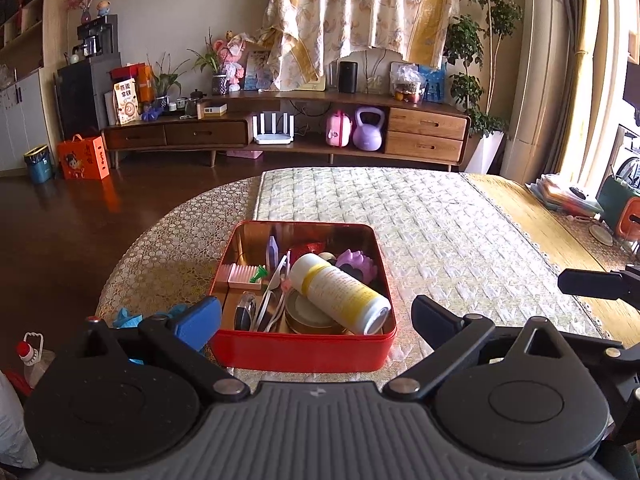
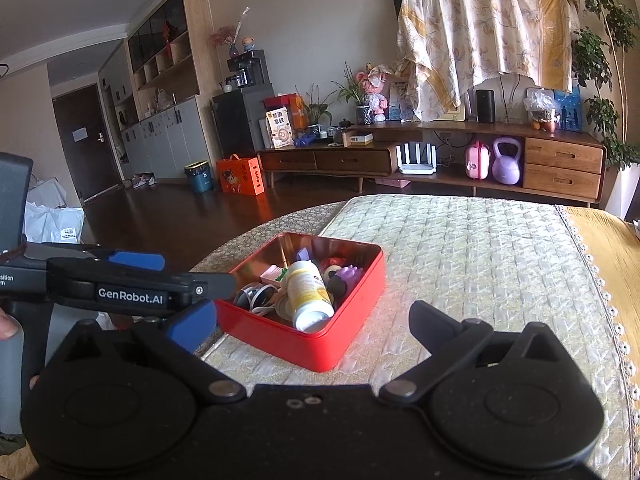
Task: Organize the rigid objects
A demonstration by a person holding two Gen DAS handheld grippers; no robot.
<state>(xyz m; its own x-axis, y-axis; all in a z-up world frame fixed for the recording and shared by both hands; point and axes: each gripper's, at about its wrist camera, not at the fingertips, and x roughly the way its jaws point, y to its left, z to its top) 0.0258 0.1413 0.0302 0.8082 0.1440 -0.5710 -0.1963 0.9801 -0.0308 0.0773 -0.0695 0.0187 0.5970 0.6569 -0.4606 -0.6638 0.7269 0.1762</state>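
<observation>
A red tin box [image 1: 304, 350] [image 2: 320, 350] stands on the quilted table mat. It holds a white and yellow bottle [image 1: 340, 294] [image 2: 308, 292] lying on its side, a round tin [image 1: 308, 318], a purple toy [image 1: 354, 266] [image 2: 346, 274], a pink comb-like block [image 1: 244, 274], white cutlery [image 1: 274, 292] and other small items. My left gripper [image 1: 316, 316] is open and empty, just in front of the box. It shows from the side in the right wrist view [image 2: 132, 288]. My right gripper [image 2: 312, 326] is open and empty, in front of the box's near corner.
The quilted mat [image 1: 440, 232] covers the table; a yellow runner [image 1: 532, 216] lies at the right edge with books and a green-orange item [image 1: 616, 208]. A blue cloth [image 1: 128, 316] lies left of the box. A TV cabinet [image 1: 280, 128] stands behind.
</observation>
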